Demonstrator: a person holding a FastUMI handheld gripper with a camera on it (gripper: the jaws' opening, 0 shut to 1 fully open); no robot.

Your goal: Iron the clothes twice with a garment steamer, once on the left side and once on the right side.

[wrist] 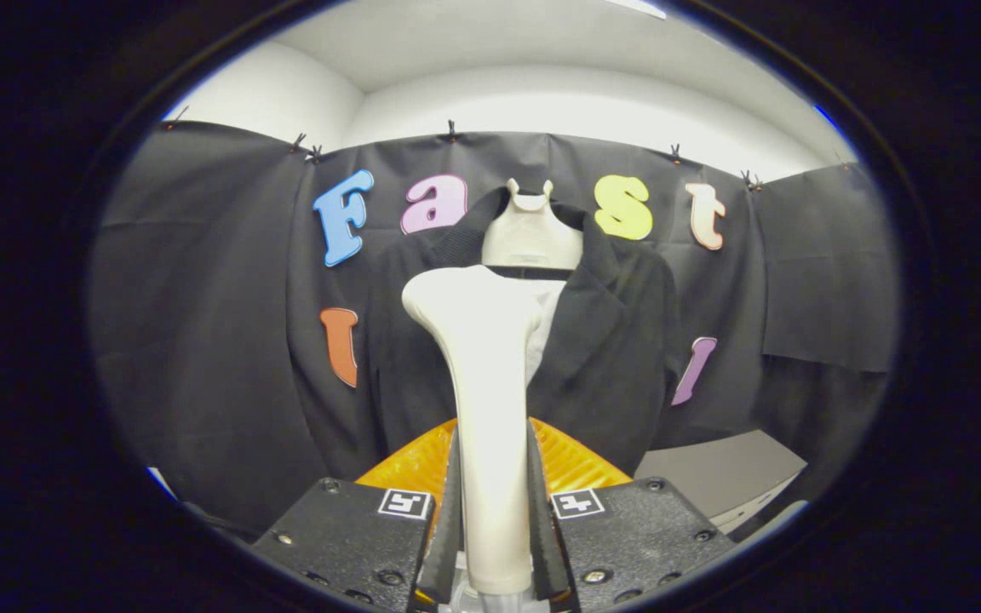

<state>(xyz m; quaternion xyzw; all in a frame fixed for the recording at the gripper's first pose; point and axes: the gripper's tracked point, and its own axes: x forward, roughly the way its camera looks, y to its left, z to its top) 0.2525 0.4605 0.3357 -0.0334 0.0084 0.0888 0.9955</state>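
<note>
Steamer [482, 358], clamped by both fingers of the gripper [495, 519], faces the jacket [618, 340]; a slack squeeze could let it twist

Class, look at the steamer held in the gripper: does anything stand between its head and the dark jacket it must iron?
Nothing visible does. The gripper is shut on the garment steamer, whose head points at the dark jacket hanging beyond the fingers on a pale mannequin; the space between looks open.

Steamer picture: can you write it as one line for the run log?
gripper: shut on steamer | steamer: upright between jaws, head aimed at jacket | jacket: dark, hanging just beyond steamer
</note>
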